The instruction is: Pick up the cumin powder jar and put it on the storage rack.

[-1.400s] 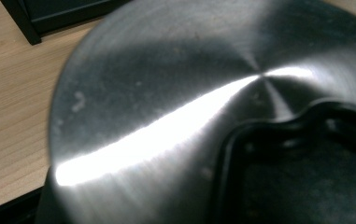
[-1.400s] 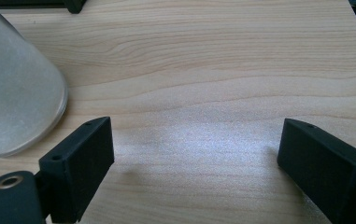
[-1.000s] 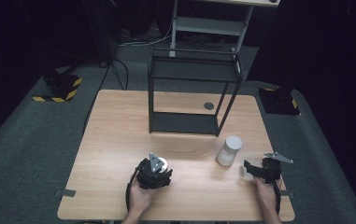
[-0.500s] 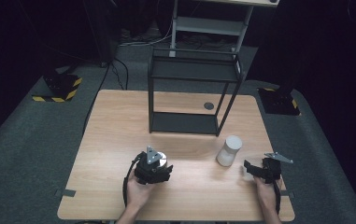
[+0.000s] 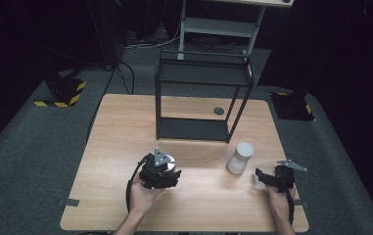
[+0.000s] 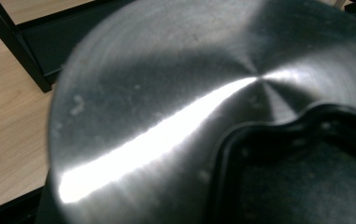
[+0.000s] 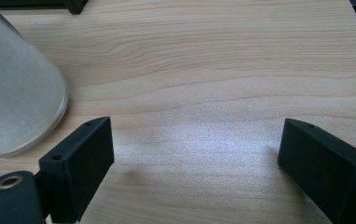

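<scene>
Two grippers: on table (image 5: 105, 147).
Left gripper (image 5: 160, 172): clamped on steel cup (image 6: 166, 116).
Right gripper (image 7: 192, 163): jaws wide, empty, beside frosted cup (image 7: 12, 88).

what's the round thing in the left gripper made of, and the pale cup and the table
The round thing looks like brushed steel: grey, fine circular lines, a bright streak of glare. The cup looks like frosted glass or plastic, matt and whitish; which one is unclear. The table shows pale wood grain, possibly laminate.

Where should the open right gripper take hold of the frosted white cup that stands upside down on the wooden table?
Grip the frosted white cup at mid-height, coming level from its right, where the right gripper waits open. The cup tapers upward, so a low-to-middle hold likely slips less than one near the narrow top.
</scene>
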### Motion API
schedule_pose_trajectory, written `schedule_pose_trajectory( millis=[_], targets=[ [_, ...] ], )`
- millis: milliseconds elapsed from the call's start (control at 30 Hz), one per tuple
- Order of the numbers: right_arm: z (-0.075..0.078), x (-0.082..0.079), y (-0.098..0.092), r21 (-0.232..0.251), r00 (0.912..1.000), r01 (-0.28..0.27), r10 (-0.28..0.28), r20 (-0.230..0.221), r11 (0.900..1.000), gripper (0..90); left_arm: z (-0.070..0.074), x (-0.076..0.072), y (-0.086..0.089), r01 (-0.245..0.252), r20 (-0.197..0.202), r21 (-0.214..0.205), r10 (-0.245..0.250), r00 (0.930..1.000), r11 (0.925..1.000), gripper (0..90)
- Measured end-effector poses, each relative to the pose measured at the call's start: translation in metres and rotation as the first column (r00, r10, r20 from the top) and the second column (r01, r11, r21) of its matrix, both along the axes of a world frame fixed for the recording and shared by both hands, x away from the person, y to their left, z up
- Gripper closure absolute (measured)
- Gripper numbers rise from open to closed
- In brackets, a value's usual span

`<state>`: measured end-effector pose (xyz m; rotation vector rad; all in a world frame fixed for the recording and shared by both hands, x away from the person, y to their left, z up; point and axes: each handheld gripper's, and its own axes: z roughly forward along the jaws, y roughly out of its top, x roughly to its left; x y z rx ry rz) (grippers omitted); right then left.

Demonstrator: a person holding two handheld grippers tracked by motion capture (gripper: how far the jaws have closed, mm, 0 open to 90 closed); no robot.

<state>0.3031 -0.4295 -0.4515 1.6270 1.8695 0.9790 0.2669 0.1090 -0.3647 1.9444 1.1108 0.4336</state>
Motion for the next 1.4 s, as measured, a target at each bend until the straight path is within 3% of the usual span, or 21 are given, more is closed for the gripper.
schedule_pose_trajectory(
  millis=[67,100,133,200,233,267,333,433,533,567,600,633,667,700,733,767,933,1400],
  targets=[
    [0.0,0.0,-0.001,0.003,1.0,0.001,-0.001,0.0,1.0,9.6,0.002,0.0,-0.001,0.002,0.017,-0.003,-0.002,0.9999,1.0,31.7],
    [0.0,0.0,-0.002,0.01,1.0,0.002,-0.002,0.001,1.0,9.5,0.018,0.008,0.004,0.061,-0.011,0.067,-0.061,0.9981,0.9959,31.7],
    [-0.001,-0.001,-0.002,0.013,1.0,0.002,-0.002,0.003,0.9999,9.5,0.014,0.005,0.002,0.029,-0.008,0.011,-0.029,0.9996,0.9995,31.7],
    [-0.001,-0.001,-0.003,0.017,1.0,0.003,-0.003,0.004,0.9998,9.5,0.017,0.006,0.002,0.032,-0.005,0.013,-0.032,0.9995,0.9994,31.7],
    [-0.001,-0.001,-0.003,0.021,1.0,0.005,-0.005,0.003,0.9998,9.5,0.025,0.01,0.005,0.066,-0.013,0.06,-0.065,0.9978,0.9961,31.7],
    [-0.001,-0.001,-0.004,0.025,1.0,0.006,-0.006,0.002,0.9997,9.5,0.026,0.01,0.004,0.047,-0.009,0.026,-0.046,0.9989,0.9986,31.7],
    [-0.001,-0.001,-0.005,0.027,1.0,0.006,-0.006,0.004,0.9996,9.5,0.033,0.013,0.004,0.062,0.001,0.055,-0.062,0.9981,0.9966,31.7],
    [-0.002,-0.001,-0.005,0.032,1.0,0.007,-0.007,0.005,0.9995,9.5,0.039,0.015,0.004,0.067,0.002,0.059,-0.067,0.9977,0.996,31.7],
    [-0.002,-0.002,-0.007,0.041,0.9999,0.008,-0.009,0.006,0.9991,9.5,0.045,0.015,0.002,0.061,0.009,0.037,-0.061,0.9981,0.9974,31.7],
    [-0.002,-0.002,-0.008,0.045,0.9999,0.009,-0.009,0.006,0.999,9.5,0.04,0.011,-0.001,0.023,0.032,-0.019,-0.023,0.9992,0.9995,31.7],
    [-0.002,-0.002,-0.009,0.051,0.9999,0.01,-0.011,0.006,0.9986,9.5,0.018,-0.002,-0.019,-0.099,0.091,-0.209,0.12,0.9886,0.9729,31.7],
    [-0.002,-0.002,-0.009,0.054,0.9999,0.01,-0.011,0.006,0.9985,9.5,0.047,0.011,-0.002,0.026,0.041,-0.04,-0.025,0.9989,0.9989,31.7],
    [-0.002,-0.002,-0.009,0.054,0.9999,0.01,-0.011,0.006,0.9985,9.5,0.047,0.011,-0.002,0.026,0.041,-0.04,-0.025,0.9989,0.9989,31.7],
    [-0.003,-0.002,-0.01,0.056,0.9999,0.01,-0.01,0.007,0.9984,9.5,0.037,0.005,-0.01,-0.035,0.07,-0.146,0.045,0.9965,0.9887,31.7],
    [-0.003,-0.002,-0.01,0.059,0.9999,0.01,-0.01,0.006,0.9982,9.5,0.037,0.005,-0.01,-0.035,0.07,-0.146,0.045,0.9965,0.9887,31.7],
    [-0.003,-0.002,-0.011,0.062,0.9999,0.008,-0.008,0.007,0.998,9.5,0.071,0.023,0.005,0.122,0.02,0.08,-0.124,0.9921,0.9893,31.7],
    [-0.004,-0.002,-0.013,0.074,0.9999,0.007,-0.007,0.009,0.9972,9.6,0.08,0.028,0.008,0.133,0.018,0.054,-0.134,0.9908,0.9897,31.8],
    [-0.004,-0.002,-0.013,0.074,0.9999,0.006,-0.006,0.009,0.9973,9.6,0.117,0.039,0.007,0.149,0.054,0.053,-0.152,0.9869,0.9874,31.8]
  ],
)
